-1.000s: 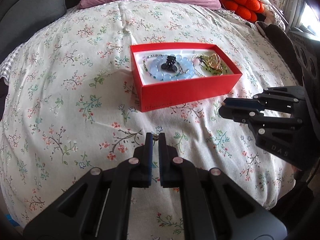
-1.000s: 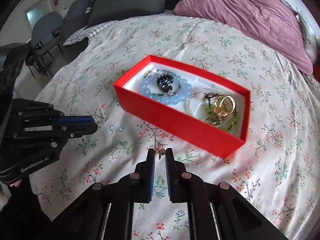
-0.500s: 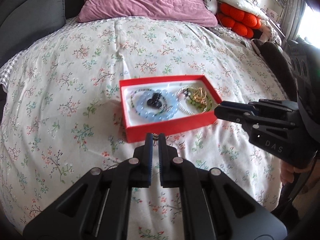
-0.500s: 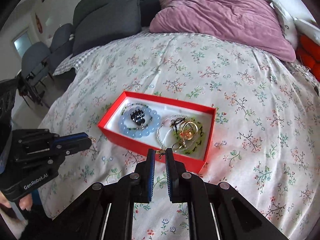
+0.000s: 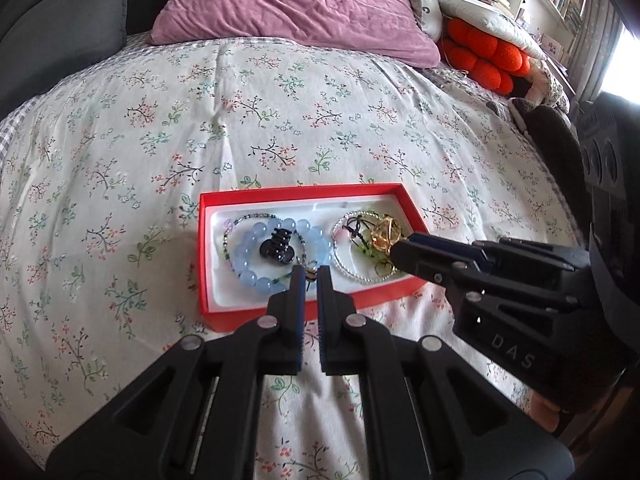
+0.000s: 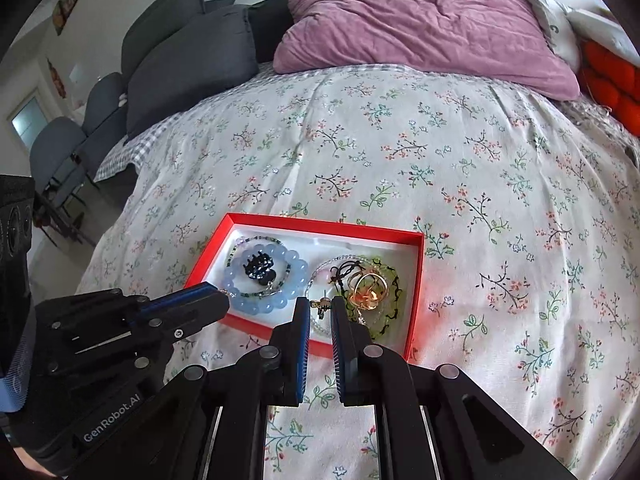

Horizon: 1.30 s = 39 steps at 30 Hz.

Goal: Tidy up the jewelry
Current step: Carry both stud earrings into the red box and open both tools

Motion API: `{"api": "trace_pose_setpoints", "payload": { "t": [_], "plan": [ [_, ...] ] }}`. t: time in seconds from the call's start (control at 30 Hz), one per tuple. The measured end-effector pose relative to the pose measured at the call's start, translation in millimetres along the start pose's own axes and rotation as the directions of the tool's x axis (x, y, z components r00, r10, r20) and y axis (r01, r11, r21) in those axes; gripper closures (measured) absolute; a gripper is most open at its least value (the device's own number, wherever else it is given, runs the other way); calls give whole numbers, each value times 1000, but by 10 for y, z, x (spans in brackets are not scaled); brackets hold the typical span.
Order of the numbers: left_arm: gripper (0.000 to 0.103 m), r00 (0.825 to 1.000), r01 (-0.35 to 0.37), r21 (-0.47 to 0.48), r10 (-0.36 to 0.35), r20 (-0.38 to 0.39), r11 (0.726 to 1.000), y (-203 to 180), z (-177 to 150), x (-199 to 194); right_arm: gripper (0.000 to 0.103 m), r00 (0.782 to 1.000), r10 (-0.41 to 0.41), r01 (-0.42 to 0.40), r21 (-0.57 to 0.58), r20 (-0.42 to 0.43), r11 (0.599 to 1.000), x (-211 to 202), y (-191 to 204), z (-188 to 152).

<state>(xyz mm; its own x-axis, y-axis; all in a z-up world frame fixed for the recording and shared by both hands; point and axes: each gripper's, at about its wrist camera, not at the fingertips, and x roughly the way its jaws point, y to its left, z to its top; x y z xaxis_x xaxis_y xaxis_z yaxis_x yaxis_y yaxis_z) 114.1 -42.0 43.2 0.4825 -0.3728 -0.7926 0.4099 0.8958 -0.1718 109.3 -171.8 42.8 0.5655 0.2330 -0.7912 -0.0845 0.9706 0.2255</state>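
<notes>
Above floral bedspread [image 5: 280, 128], both tongs [image 5: 310, 274] [image 6: 320, 303] nearly closed, each pinching an earring [image 5: 311, 276] [image 6: 320, 305].

An open red cardboard box [image 5: 304, 312] lies on the floral-printed bedspread [image 5: 120, 184] toward its near edge; inside, a pale blue bead bracelet [image 5: 256, 276] sits left, a tangle of gold and green jewelry [image 6: 372, 292] right, a mauve pillow [image 6: 420, 20] behind

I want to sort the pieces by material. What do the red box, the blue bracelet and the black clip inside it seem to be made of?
Red box: looks like matte cardboard, thin flat walls, with a white lining.
Blue bracelet: round translucent beads with a soft gloss, glass or stone; cannot tell which.
Black clip: probably glossy hard plastic, toothed claw shape with highlights.
</notes>
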Motion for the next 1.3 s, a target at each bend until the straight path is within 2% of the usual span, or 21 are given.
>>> {"api": "trace_pose_setpoints", "payload": {
  "t": [0.33, 0.53, 0.67, 0.8, 0.9, 1.13, 1.23, 1.3],
  "plan": [
    [97, 1000, -25, 5, 25, 2, 1000, 15, 36, 190, 92, 999, -7, 9, 55, -39, 998, 194, -156, 21],
    [96, 999, -32, 13, 32, 2, 999, 19, 38, 230, 91, 999, 2, 1, 49, -49, 999, 219, -161, 25],
    [86, 999, -41, 19, 41, 1, 999, 17, 35, 219, 89, 998, 7, -5, 41, -58, 999, 207, -133, 45],
    [83, 999, -47, 23, 47, 1, 999, 19, 35, 180, 89, 999, 8, -6, 42, -52, 999, 154, -136, 56],
    [75, 998, -55, 27, 55, 3, 998, 20, 30, 138, 88, 999, 8, -6, 40, -47, 999, 100, -138, 56],
    [49, 997, -74, 41, 74, -8, 996, 19, -56, 30, 84, 999, -8, 9, 27, -50, 1000, -1, -156, 20],
    [41, 993, -108, 9, 108, -41, 994, 73, -128, 10, 78, 998, -28, 29, 17, -60, 999, -40, -171, -21],
    [37, 991, -120, -21, 118, -66, 993, 115, -180, 3, 63, 997, -43, 45, 16, -69, 999, -67, -183, -56]
  ]
}}
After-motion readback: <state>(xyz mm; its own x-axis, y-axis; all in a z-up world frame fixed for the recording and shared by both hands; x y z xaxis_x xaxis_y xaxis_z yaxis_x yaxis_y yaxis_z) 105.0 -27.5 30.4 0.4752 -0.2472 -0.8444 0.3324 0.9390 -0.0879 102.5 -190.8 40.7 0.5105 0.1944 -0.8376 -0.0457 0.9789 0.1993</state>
